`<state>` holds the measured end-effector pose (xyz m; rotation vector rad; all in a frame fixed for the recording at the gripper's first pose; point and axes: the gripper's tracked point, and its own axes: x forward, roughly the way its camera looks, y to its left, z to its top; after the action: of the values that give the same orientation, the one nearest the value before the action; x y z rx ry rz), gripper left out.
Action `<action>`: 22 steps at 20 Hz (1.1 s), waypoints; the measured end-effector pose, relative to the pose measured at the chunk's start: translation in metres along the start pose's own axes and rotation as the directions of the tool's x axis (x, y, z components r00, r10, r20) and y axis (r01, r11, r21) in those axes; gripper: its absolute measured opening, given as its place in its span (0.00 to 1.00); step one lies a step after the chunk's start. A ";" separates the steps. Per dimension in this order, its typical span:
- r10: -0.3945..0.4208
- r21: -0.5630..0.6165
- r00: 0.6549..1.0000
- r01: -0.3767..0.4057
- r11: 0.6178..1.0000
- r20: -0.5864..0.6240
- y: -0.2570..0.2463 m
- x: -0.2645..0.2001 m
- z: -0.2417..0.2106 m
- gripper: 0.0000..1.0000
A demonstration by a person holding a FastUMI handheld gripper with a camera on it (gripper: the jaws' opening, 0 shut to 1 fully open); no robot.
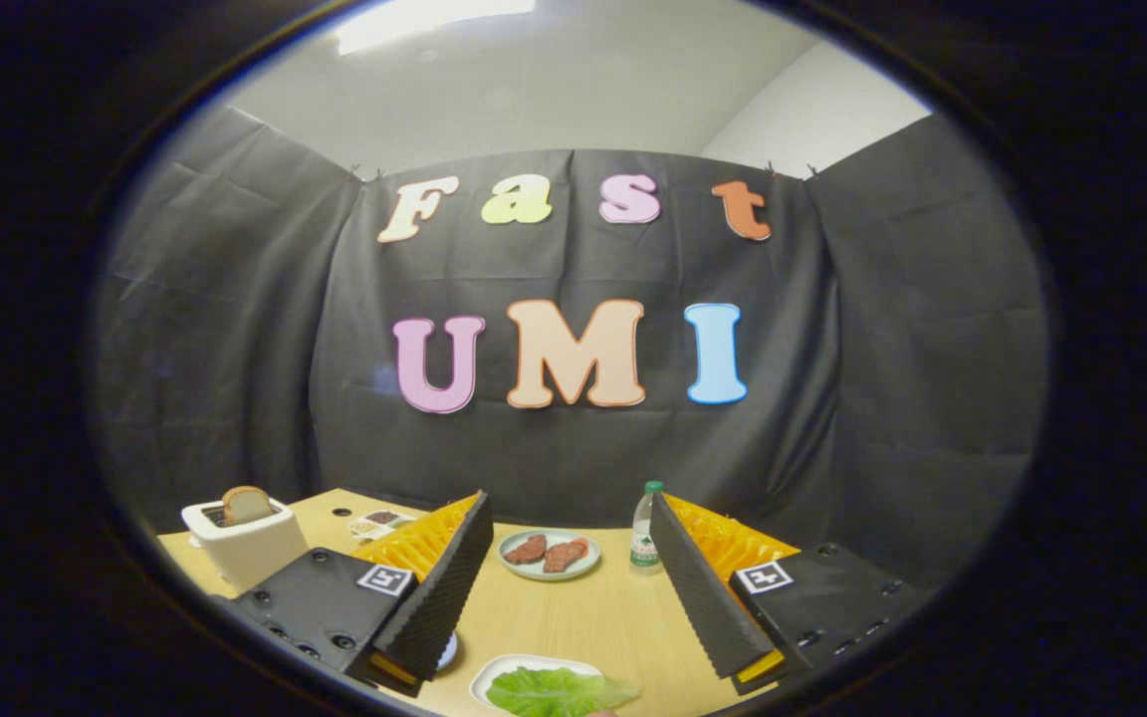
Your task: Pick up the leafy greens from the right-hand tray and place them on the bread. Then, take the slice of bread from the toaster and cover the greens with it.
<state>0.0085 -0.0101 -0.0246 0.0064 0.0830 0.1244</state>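
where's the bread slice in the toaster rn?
The brown bread slice stands upright in the slot of the white toaster at the wooden table's far left corner, beyond the left of the open fingers, left of the small condiment dishes.

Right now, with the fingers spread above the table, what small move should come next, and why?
Probably lower the open gripper toward the green leafy lettuce on its white oval tray. The greens lie untouched between the fingers, and the tan bread slice sits in the white toaster.
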 end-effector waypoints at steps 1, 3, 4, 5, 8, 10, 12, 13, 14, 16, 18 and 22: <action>0.029 -0.002 0.999 -0.029 1.000 -0.028 0.001 0.001 -0.007 1.00; 0.079 -0.013 0.994 -0.080 0.997 -0.082 0.001 0.004 -0.022 1.00; 0.104 -0.020 0.989 -0.106 0.994 -0.108 0.001 0.004 -0.030 1.00; 0.122 -0.025 0.984 -0.127 0.992 -0.133 0.000 0.005 -0.037 1.00; 0.180 -0.030 0.960 -0.191 0.981 -0.216 -0.003 0.006 -0.065 1.00; 0.222 -0.032 0.935 -0.240 0.970 -0.277 -0.004 0.005 -0.083 1.00; 0.262 -0.041 0.904 -0.292 0.956 -0.337 -0.005 0.004 -0.101 1.00; 0.279 -0.045 0.890 -0.315 0.948 -0.362 -0.005 0.003 -0.110 1.00; 0.298 -0.047 0.874 -0.341 0.939 -0.385 -0.004 0.002 -0.119 1.00; 0.337 -0.055 0.839 -0.396 0.917 -0.427 0.000 0.000 -0.136 1.00; 0.370 -0.069 0.804 -0.450 0.891 -0.465 0.002 -0.003 -0.154 1.00; 0.409 -0.059 0.729 -0.522 0.851 -0.549 0.003 -0.008 -0.199 1.00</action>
<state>-0.0163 -0.0077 -0.2218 -0.2243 0.6189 0.6513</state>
